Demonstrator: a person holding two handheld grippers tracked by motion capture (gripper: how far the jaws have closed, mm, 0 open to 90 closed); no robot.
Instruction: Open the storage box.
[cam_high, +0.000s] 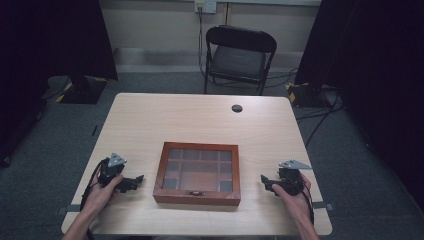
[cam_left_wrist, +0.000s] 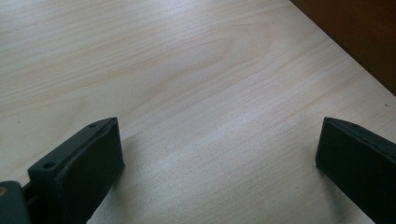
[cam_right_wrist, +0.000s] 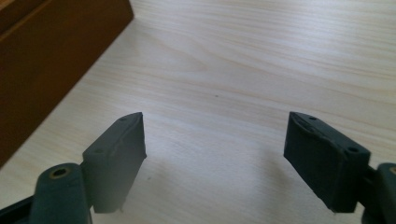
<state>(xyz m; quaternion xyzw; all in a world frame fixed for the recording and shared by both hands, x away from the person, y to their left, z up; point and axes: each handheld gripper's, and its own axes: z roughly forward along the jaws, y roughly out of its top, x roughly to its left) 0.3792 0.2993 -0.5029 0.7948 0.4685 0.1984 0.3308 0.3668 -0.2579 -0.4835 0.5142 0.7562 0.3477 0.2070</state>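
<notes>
wooden box (cam_high: 197, 173) with a glass lid over a grid of compartments, lying flat on the light wood table (cam_high: 175, 117), near the front edge and about midway across. lid closed, small metal clasp on the front face toward the person. brown side wall of the box also seen at the upper right corner of the left gripper view (cam_left_wrist: 359, 32) and at the upper left of the right gripper view (cam_right_wrist: 51, 60).

left gripper (cam_high: 131, 182) held low over the table just left of the box, pointing toward it, jaws spread wide with nothing but bare wood grain between them (cam_left_wrist: 219, 154). gripped by the left hand (cam_high: 102, 192), cable trailing back along the forearm.

right gripper (cam_high: 266, 182) held low on the other side, just right of the box and apart from it, pointing toward it, jaws likewise spread wide over bare tabletop (cam_right_wrist: 215, 154). gripped by the right hand (cam_high: 292, 195).

farther back: round dark cable hole (cam_high: 237, 108) in the tabletop near the far edge, black folding chair (cam_high: 240, 55) beyond the table, grey carpet, dark curtains at both sides.
</notes>
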